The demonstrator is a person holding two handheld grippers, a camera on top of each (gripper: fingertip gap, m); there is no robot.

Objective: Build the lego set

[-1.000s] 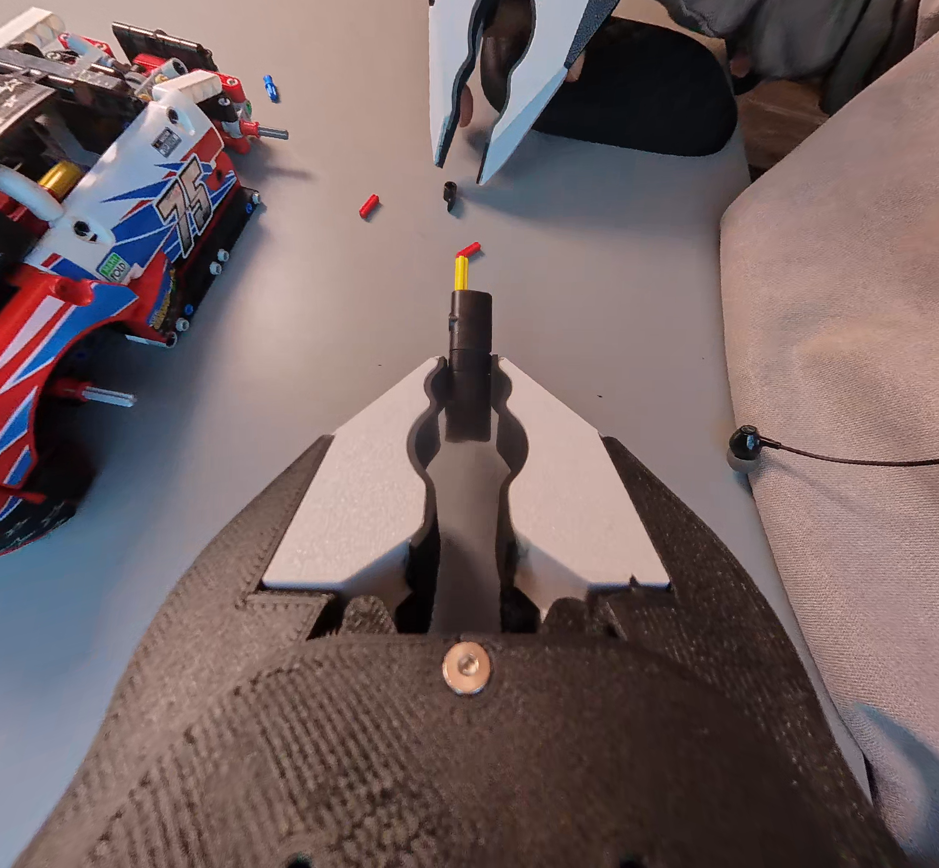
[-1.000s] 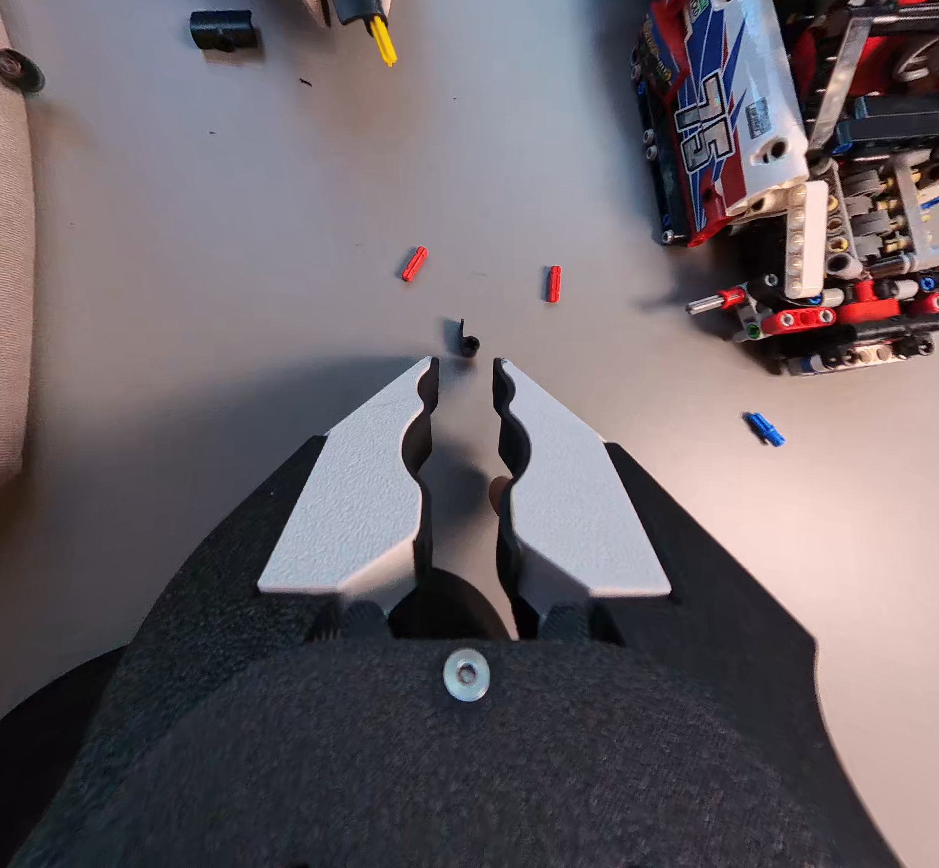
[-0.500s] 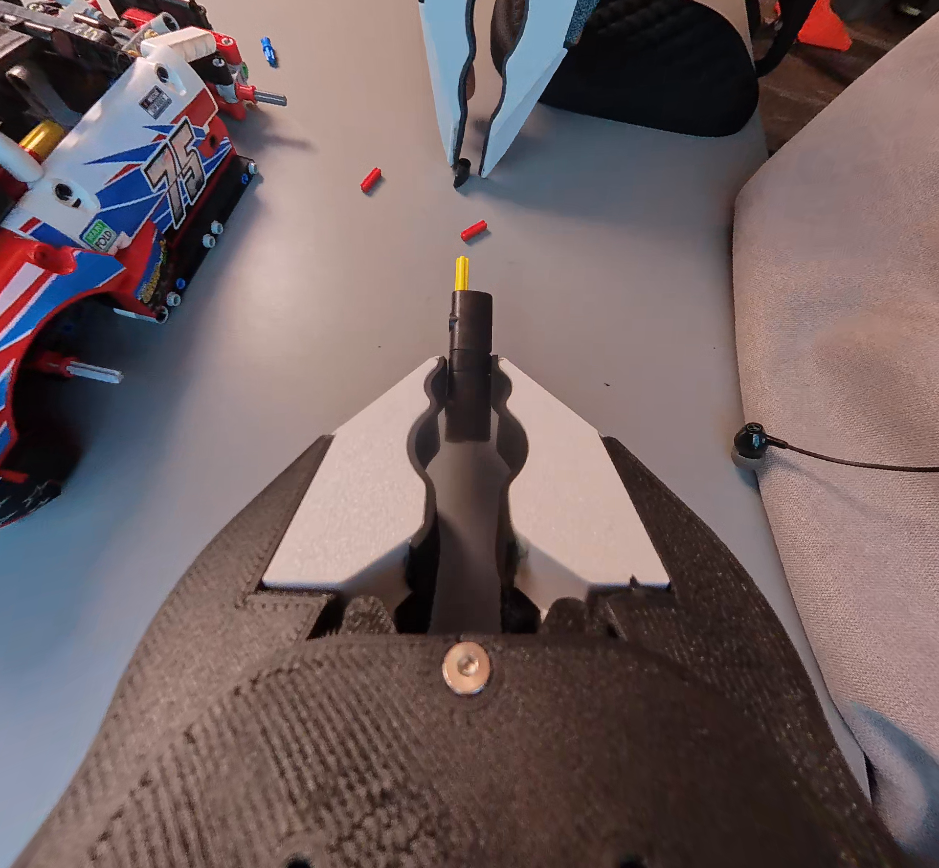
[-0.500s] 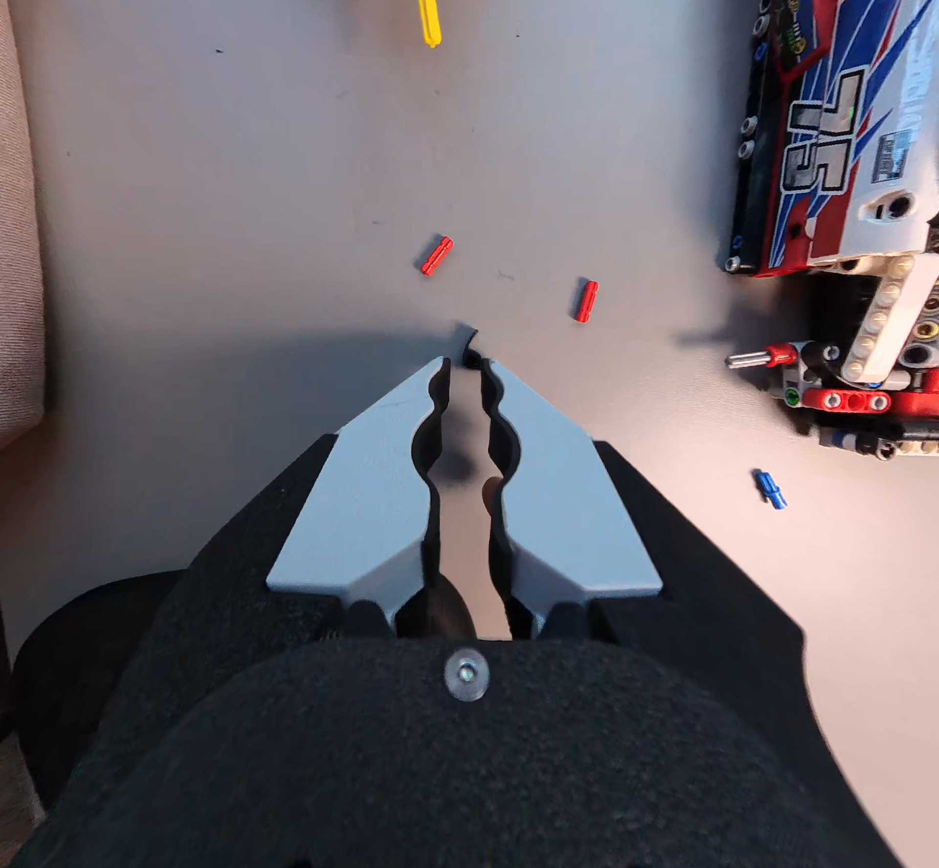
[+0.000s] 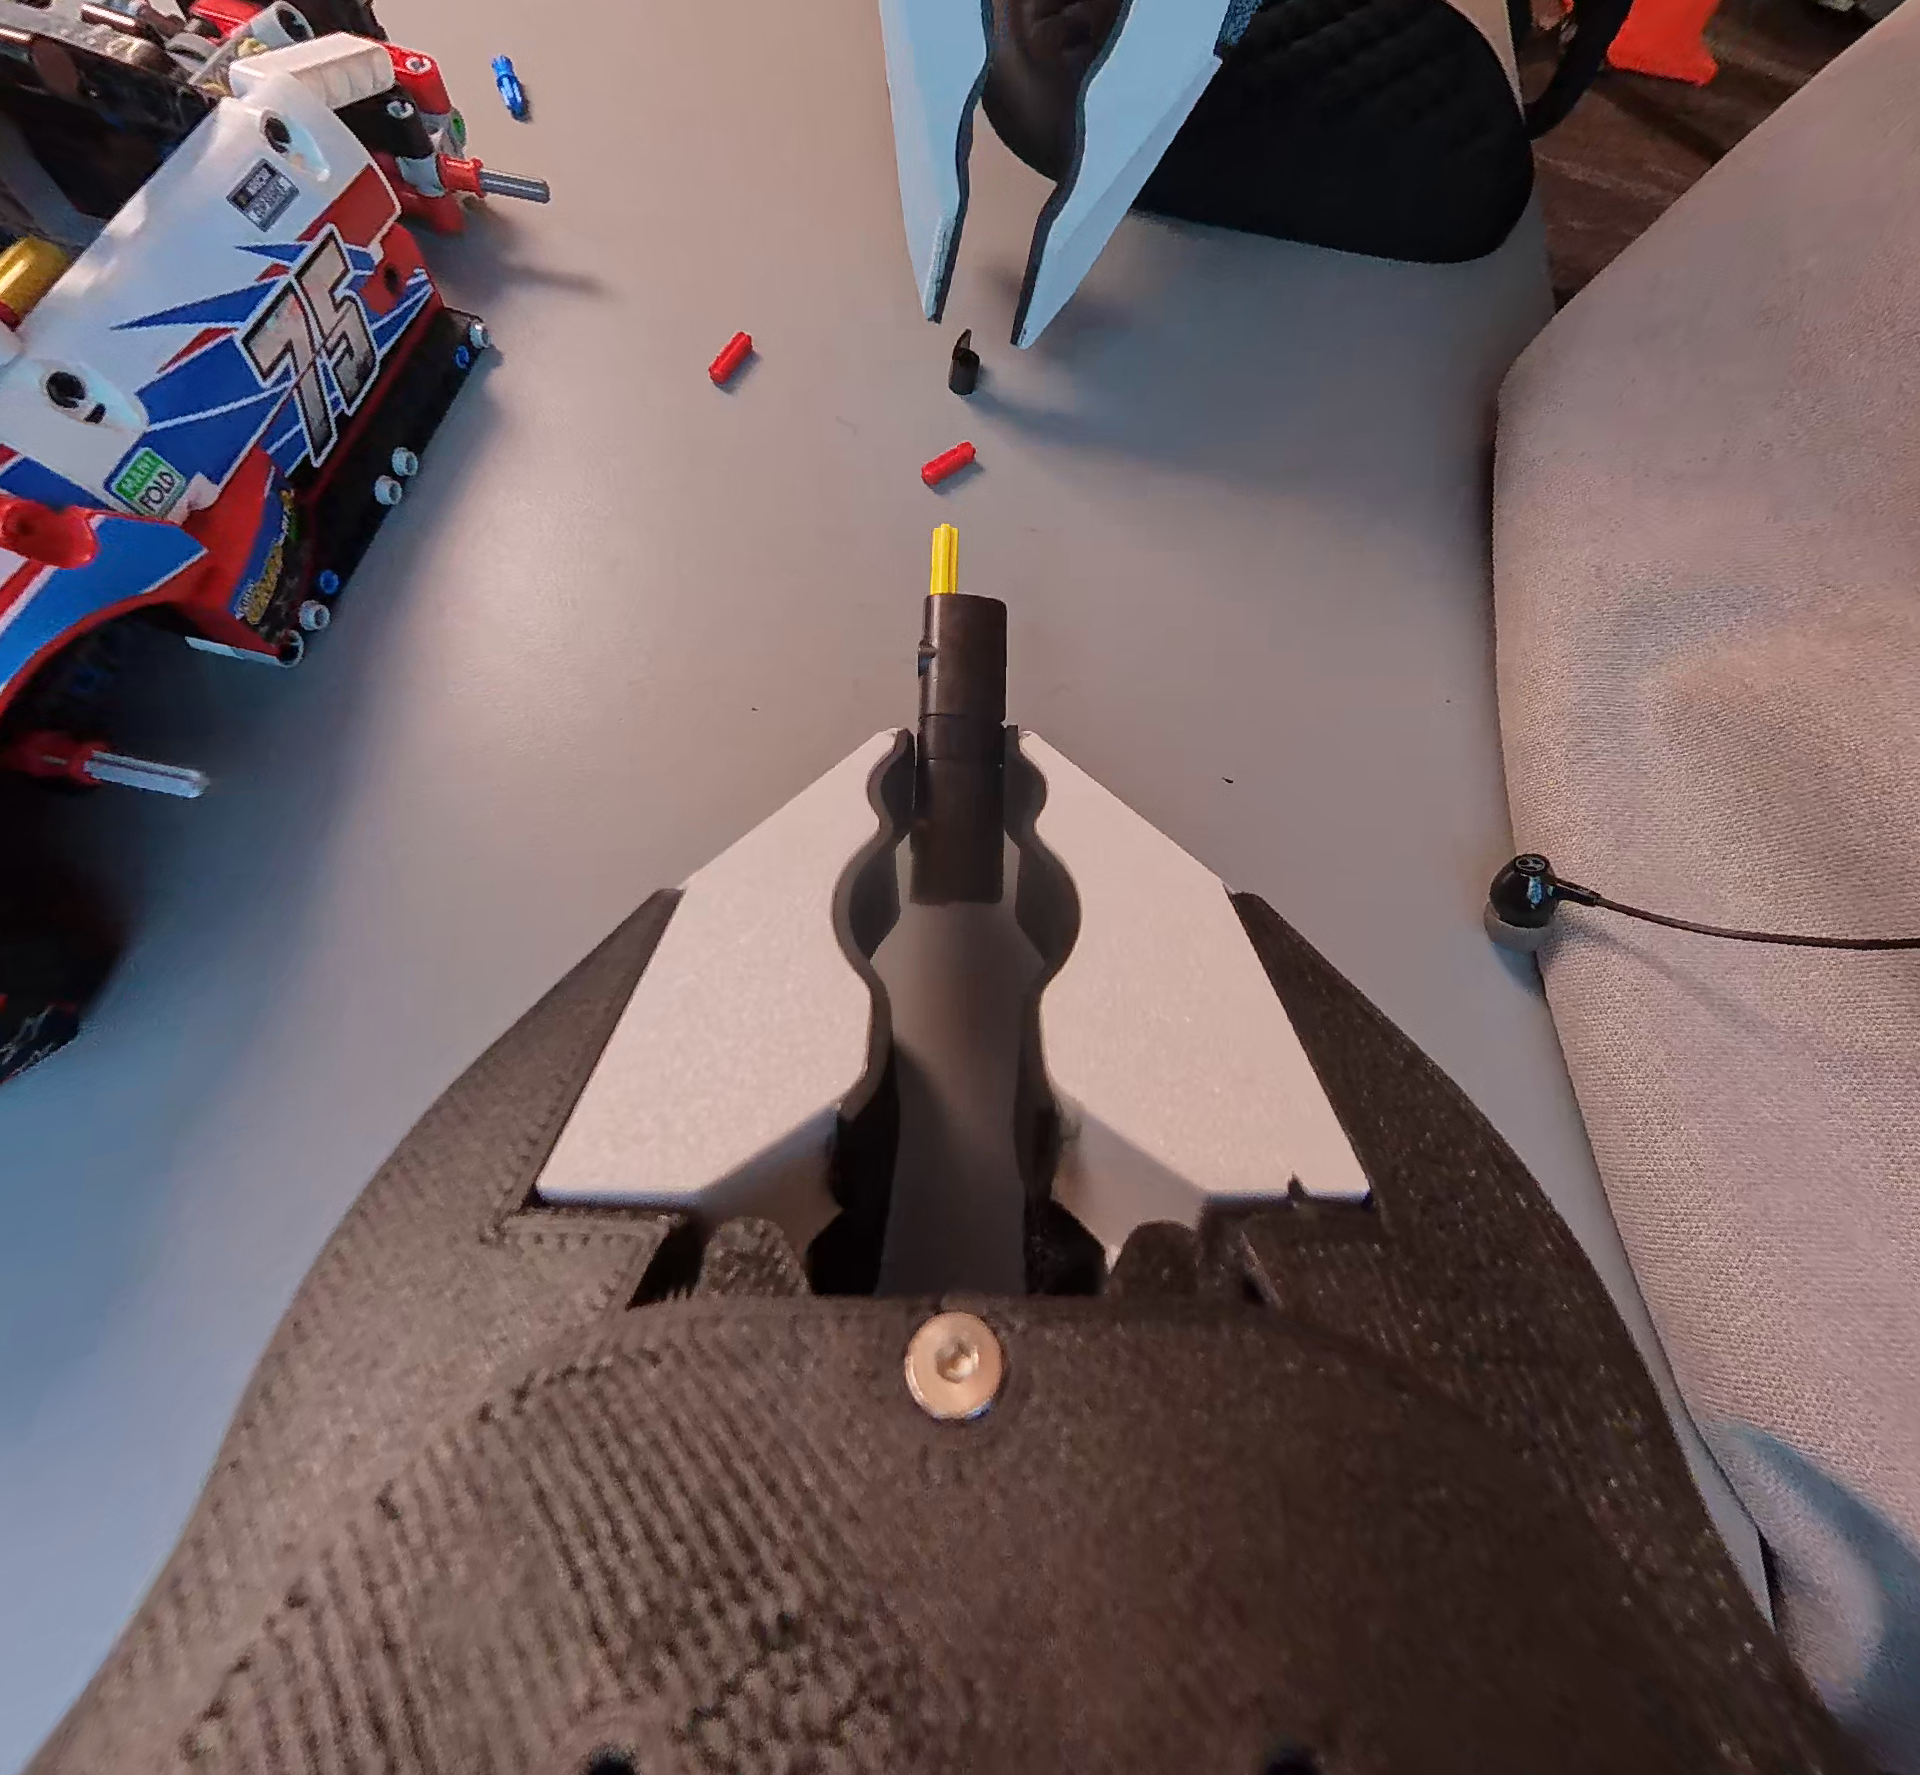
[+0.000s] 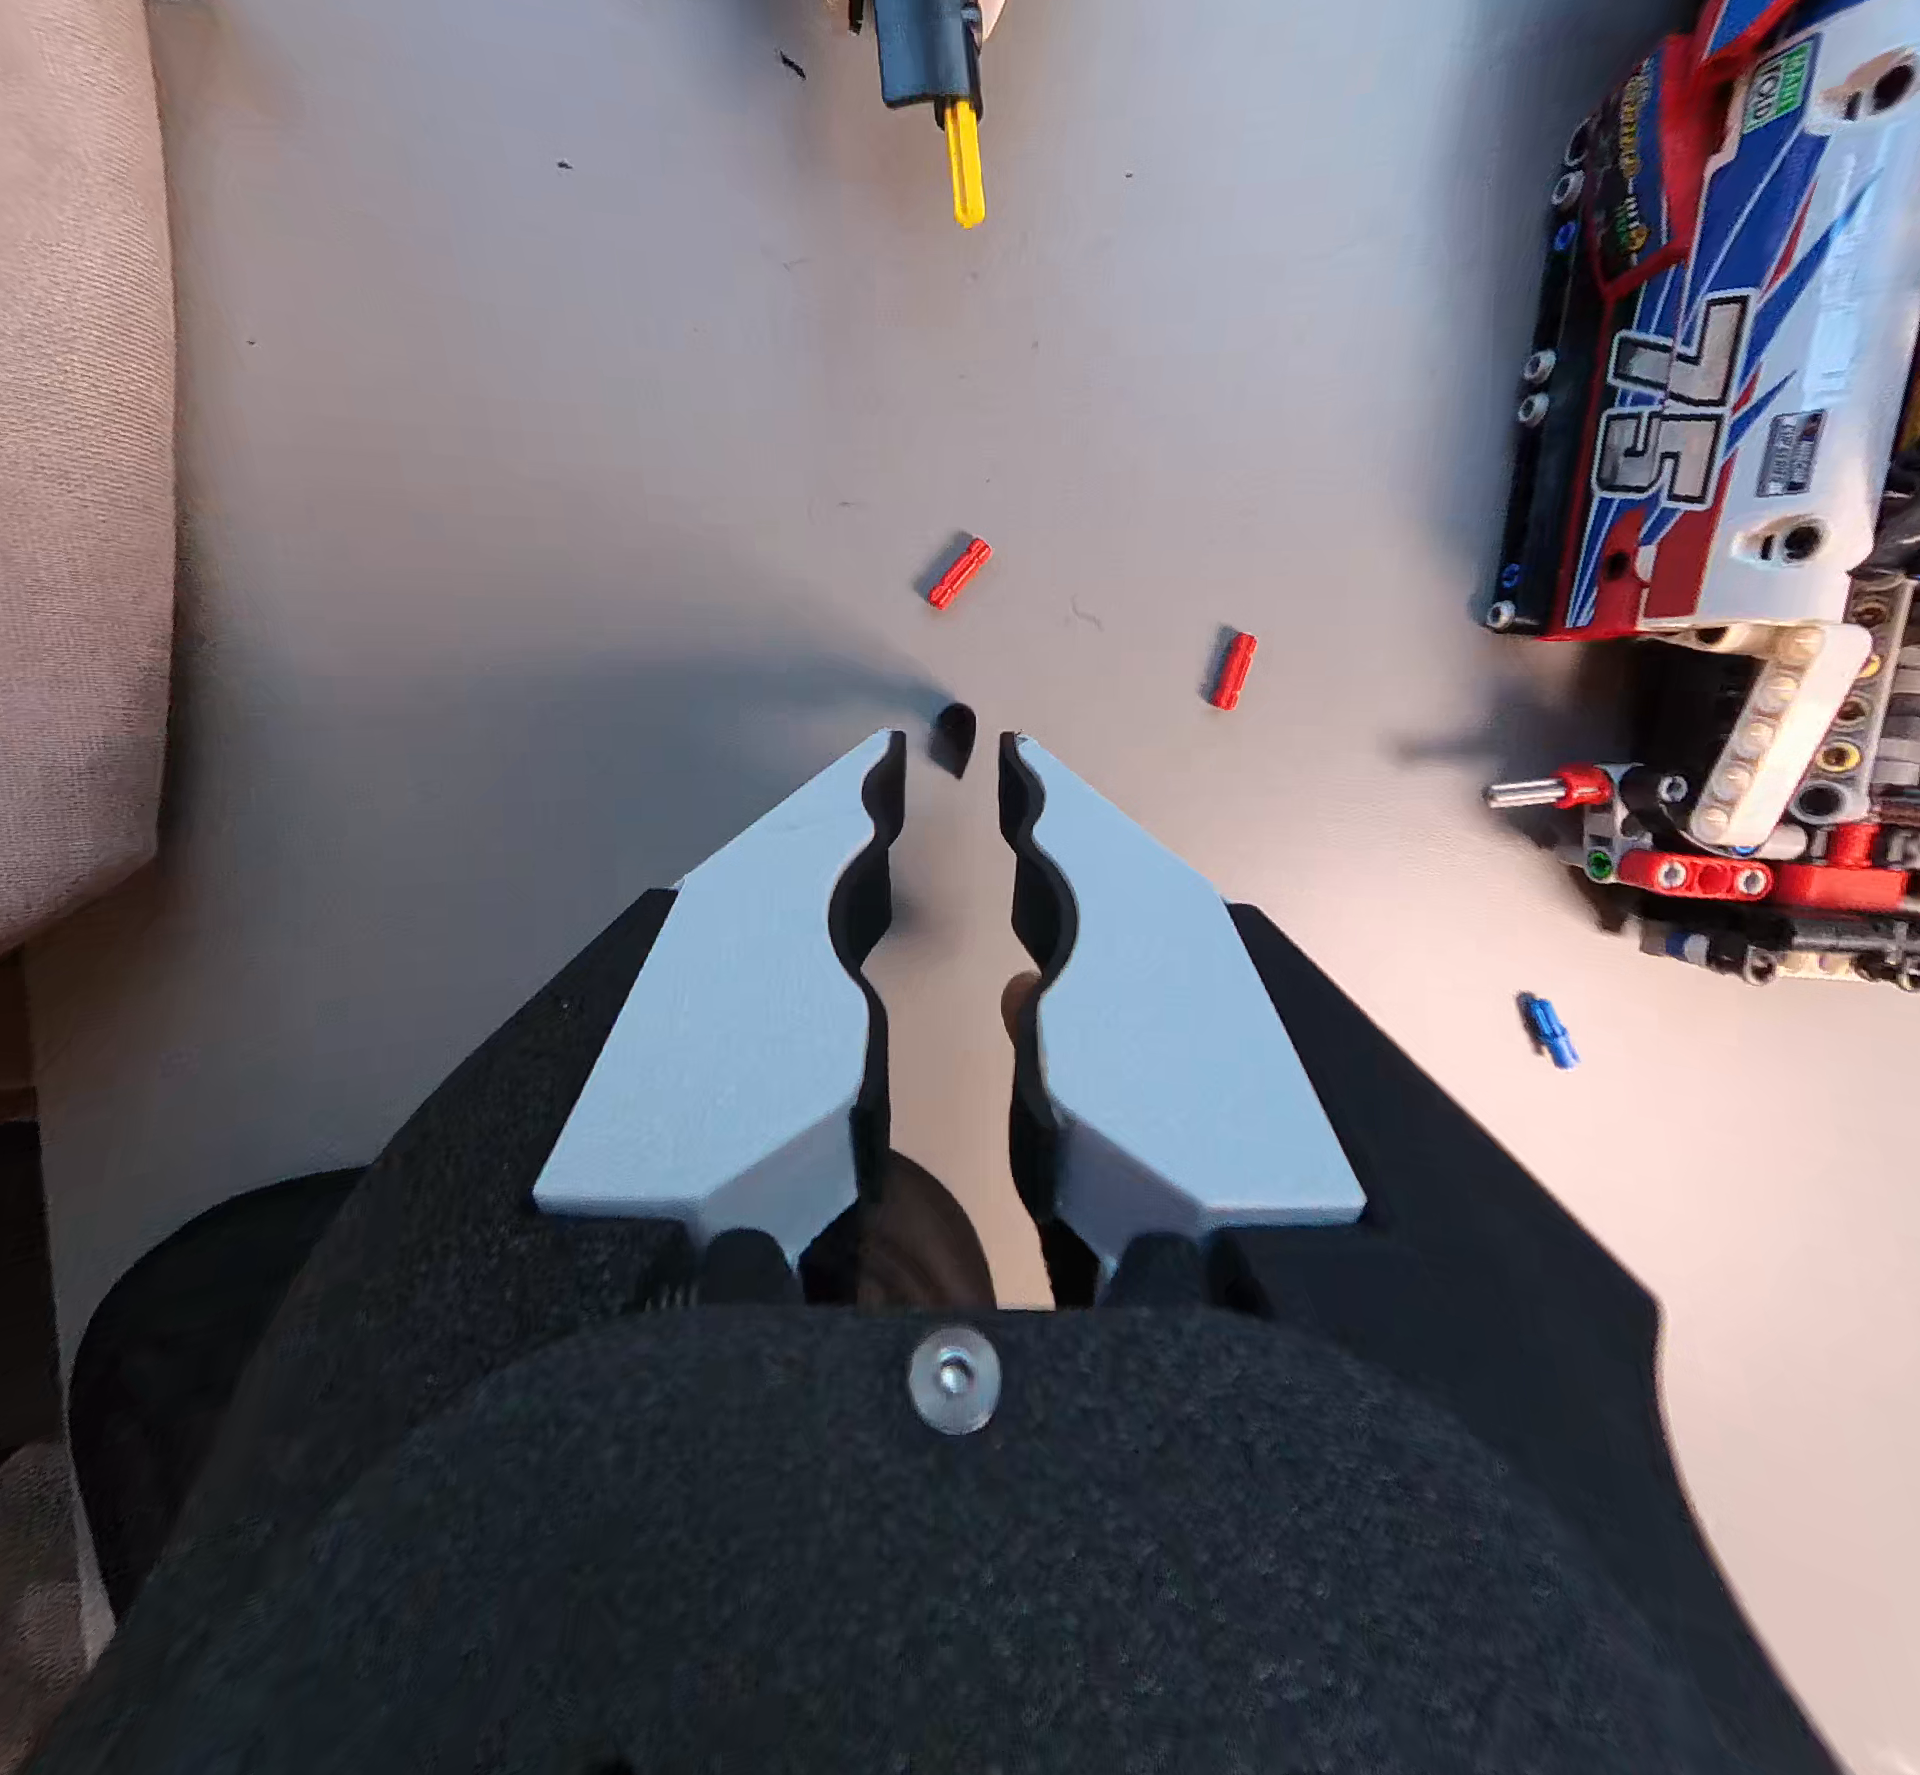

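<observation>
Between left gripper (image 5: 958, 738) tips: clamped black connector (image 5: 961, 686), yellow axle (image 5: 943, 557) protruding; right gripper (image 6: 952, 738) narrowly open.

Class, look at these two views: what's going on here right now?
A person is building a Lego race car using two handheld grippers. The left gripper is clamped on a black connector with a yellow axle sticking out. The right gripper is open, its tips around a small black piece on the grey table. Two red pins and a blue pin lie loose.
</observation>
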